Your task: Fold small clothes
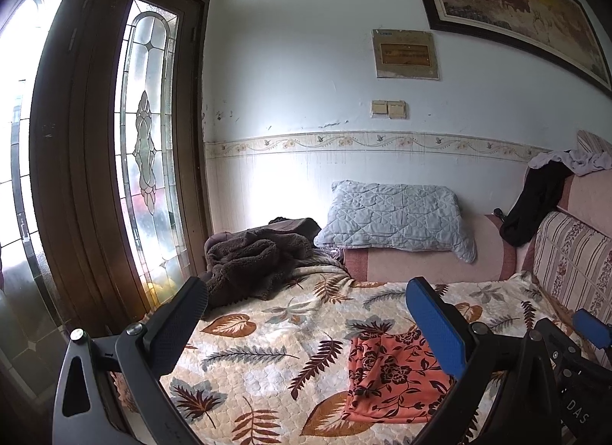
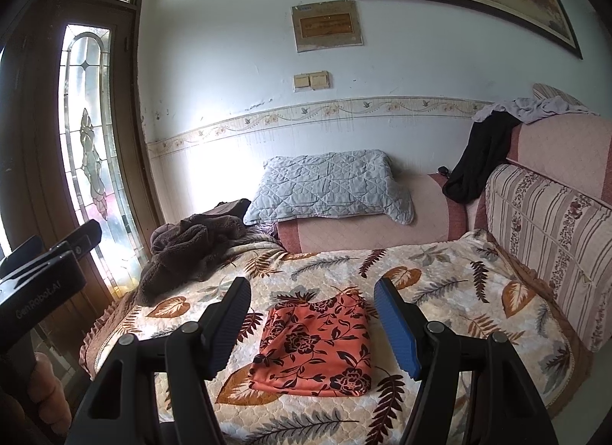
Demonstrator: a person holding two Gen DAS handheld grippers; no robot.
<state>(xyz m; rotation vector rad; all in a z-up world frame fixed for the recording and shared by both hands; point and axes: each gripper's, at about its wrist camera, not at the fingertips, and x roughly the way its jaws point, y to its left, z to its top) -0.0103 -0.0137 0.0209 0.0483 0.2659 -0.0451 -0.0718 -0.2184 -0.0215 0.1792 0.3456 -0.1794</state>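
The right hand-held gripper (image 2: 311,315) is standing wide with nothing between its two fingers, one black and one blue. It is hanging just above the orange cloth (image 2: 313,345), which is lying in the lower middle of the right wrist picture. The left hand-held gripper (image 1: 306,326) is wide too and is holding nothing. In its own picture the orange cloth (image 1: 394,376) is sitting at the lower right, partly behind the blue finger.

The cloth is already looking like a neat, flat rectangle with straight edges, so I think the folding of this piece is nearly done or done. Both grippers are probably waiting above it so they can press it flat or go for another piece.

The cloth is looking thin and smooth, with dark flowers on it. It is lying on a puffy blanket (image 2: 440,284) with big leaf shapes, spread over a sofa seat. A fuzzy brown garment (image 2: 191,250) is lying in a crumpled heap at the middle left. A grey quilted pillow (image 2: 329,185) is resting on the pink armrest behind. Black and pale clothes (image 2: 482,150) are hanging over the sofa back at the upper right.
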